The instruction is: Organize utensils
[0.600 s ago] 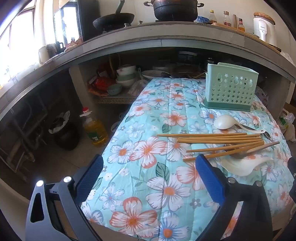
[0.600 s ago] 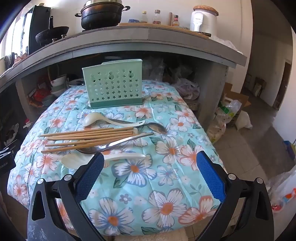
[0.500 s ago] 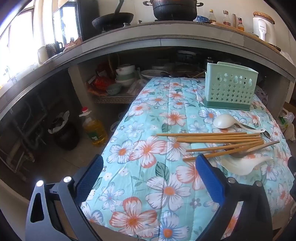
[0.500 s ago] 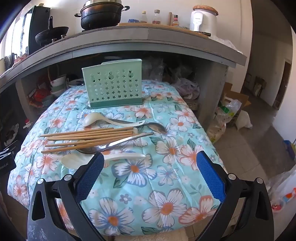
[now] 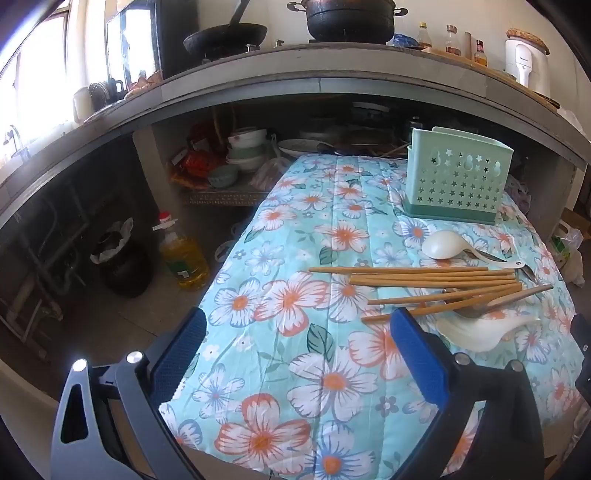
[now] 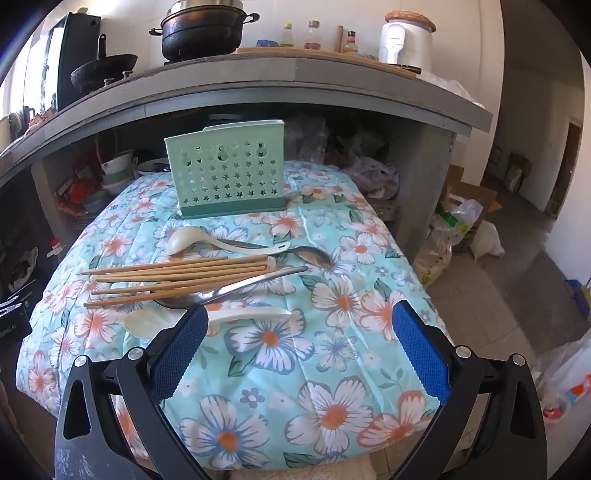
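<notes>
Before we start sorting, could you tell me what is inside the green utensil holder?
The green utensil holder stands upright on the floral cloth. Nothing sticks out above its rim, but its perforated wall hides the inside, so I cannot confirm it's empty.

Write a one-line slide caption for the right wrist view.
Open right gripper above loose chopsticks and spoons, green utensil holder behind.

The chopsticks hide part of the steel spoon's bowl; the bottle labels are unreadable.
</notes>
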### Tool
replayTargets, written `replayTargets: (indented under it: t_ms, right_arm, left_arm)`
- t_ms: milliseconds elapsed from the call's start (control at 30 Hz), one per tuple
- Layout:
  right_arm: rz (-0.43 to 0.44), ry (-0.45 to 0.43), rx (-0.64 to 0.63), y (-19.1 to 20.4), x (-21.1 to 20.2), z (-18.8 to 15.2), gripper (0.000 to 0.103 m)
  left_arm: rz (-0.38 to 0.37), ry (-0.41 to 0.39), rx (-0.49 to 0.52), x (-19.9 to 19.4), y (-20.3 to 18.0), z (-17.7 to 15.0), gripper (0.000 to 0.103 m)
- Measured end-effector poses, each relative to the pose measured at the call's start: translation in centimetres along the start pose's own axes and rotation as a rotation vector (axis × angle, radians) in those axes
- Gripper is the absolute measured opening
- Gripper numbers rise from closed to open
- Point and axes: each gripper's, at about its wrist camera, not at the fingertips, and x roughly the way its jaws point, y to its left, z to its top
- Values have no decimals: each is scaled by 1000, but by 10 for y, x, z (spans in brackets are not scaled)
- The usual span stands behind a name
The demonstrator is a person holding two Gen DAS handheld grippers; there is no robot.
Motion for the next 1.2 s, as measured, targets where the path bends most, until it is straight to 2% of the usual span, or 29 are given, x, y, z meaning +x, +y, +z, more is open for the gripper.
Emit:
replayTargets:
  t_ms: [1200]
  right_arm:
    - [4, -9, -3, 1, 0, 1, 95]
  left_arm:
    - [20, -10, 11, 3, 13, 1, 98]
